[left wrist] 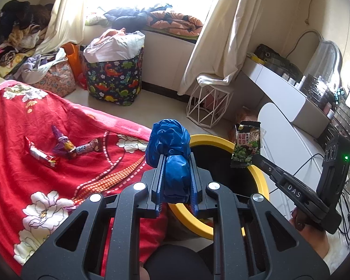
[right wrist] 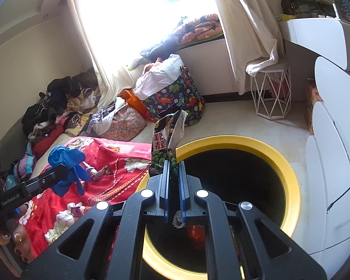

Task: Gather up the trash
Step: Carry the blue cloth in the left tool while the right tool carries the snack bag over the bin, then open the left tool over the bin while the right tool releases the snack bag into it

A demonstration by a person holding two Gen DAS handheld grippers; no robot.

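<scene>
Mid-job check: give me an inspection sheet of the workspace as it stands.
Surface: red floral blanket beside the yellow-rimmed bin.
Job's things: blue bag and green snack packet held; three wrappers lie on the blanket; red item in the bin, unclear.
Clutter: dinosaur basket, clothes pile, wire stool.
Grippers: left tool shut on the bag; right tool shut on the packet, over the bin.
Cables: black leads by the white cabinet.
Surroundings: curtains, bright window.

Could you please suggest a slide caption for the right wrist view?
Right gripper holds a green pea snack packet above the yellow-rimmed black bin, beside the red floral blanket.
</scene>
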